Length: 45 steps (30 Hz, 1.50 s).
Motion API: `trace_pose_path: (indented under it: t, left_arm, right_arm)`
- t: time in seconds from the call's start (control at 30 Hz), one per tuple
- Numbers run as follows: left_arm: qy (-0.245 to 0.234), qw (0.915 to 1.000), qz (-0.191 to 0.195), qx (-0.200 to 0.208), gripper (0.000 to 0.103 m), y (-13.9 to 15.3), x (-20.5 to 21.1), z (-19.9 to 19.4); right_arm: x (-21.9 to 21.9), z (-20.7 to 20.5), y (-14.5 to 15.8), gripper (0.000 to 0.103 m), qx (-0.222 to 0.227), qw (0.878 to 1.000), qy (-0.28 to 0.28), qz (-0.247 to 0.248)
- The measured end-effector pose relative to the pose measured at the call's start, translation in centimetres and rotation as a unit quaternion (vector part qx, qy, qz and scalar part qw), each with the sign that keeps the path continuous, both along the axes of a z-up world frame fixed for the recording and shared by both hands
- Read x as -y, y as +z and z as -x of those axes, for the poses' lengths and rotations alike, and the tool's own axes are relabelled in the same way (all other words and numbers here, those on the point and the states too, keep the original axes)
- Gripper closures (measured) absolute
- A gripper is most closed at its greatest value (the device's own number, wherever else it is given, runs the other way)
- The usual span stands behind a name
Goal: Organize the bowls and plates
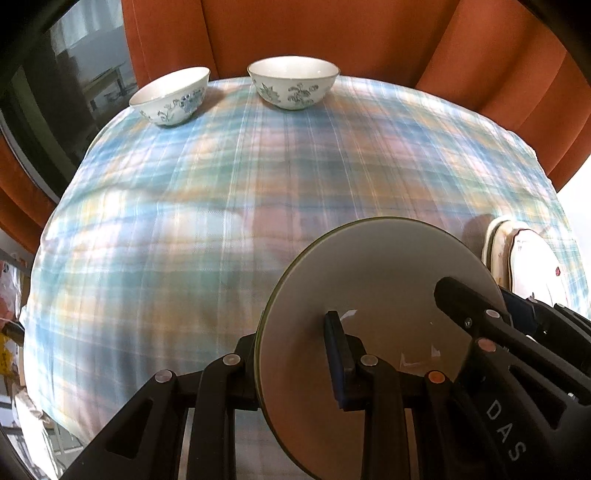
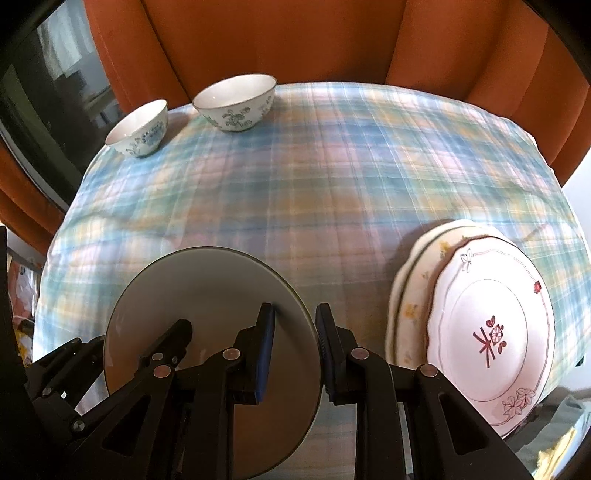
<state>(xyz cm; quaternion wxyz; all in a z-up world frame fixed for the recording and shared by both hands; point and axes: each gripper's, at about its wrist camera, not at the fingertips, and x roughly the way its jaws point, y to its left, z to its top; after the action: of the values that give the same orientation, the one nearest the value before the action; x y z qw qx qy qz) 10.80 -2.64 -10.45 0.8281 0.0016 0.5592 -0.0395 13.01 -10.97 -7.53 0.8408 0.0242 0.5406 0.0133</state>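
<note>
A plain grey plate with a thin green rim (image 1: pixel 380 266) (image 2: pixel 199 288) is held between both grippers over the plaid tablecloth (image 1: pixel 207 206). My left gripper (image 1: pixel 291 362) is shut on its left rim, one blue pad lying on the plate's top face. My right gripper (image 2: pixel 295 339) is shut on the opposite rim; its black finger also shows in the left wrist view (image 1: pixel 461 306). A stack of decorated white plates (image 2: pixel 480 325) (image 1: pixel 532 266) lies just right of the grey plate. Two blue-flowered white bowls (image 1: pixel 170 98) (image 1: pixel 293 83) stand apart at the far left of the table.
An orange curtain (image 1: pixel 332 33) hangs close behind the table's far edge. A dark window (image 1: pixel 44 110) is at the left. The cloth drops off at the table's left and near edges, with clutter on the floor at the far left (image 1: pixel 14 332).
</note>
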Motion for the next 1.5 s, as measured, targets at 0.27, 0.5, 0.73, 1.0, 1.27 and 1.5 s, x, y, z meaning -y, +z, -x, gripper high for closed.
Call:
trace_pose_path:
  t: [0.27,0.5,0.73,1.0,1.27,1.5]
  left_arm:
    - [0.022,0.9996,-0.014,-0.011,0.077,-1.2,0.8,0.7]
    - [0.037,0.999,-0.02,-0.012,0.066,-1.1,1.0,1.0]
    - [0.042,0.9989,-0.019,0.003,0.034,0.0,1.3,1.4]
    - [0.063,0.9972,-0.012,0.039,0.021,2.6,0.6,1.3]
    - [0.086,0.9943,-0.008,0.063,0.02,4.7,-1.9,0.0]
    - [0.073,0.9944,-0.011,0.076,0.02,5.4,-4.9,-2.8]
  right_arm:
    - [1.0,0.2,-1.7,0.076,-0.021,1.0,0.018,-0.013]
    - [1.3,0.2,-1.8,0.076,-0.024,0.999,0.037,-0.022]
    - [1.2,0.2,-1.2,0.038,-0.017,0.998,0.058,-0.028]
    - [1.2,0.1,1.6,0.034,0.024,0.996,0.072,-0.036]
    - [-1.1,-1.3,4.0,0.035,0.048,0.993,0.102,-0.042]
    - [-4.0,-3.7,5.0,0.035,0.063,0.992,0.096,-0.046]
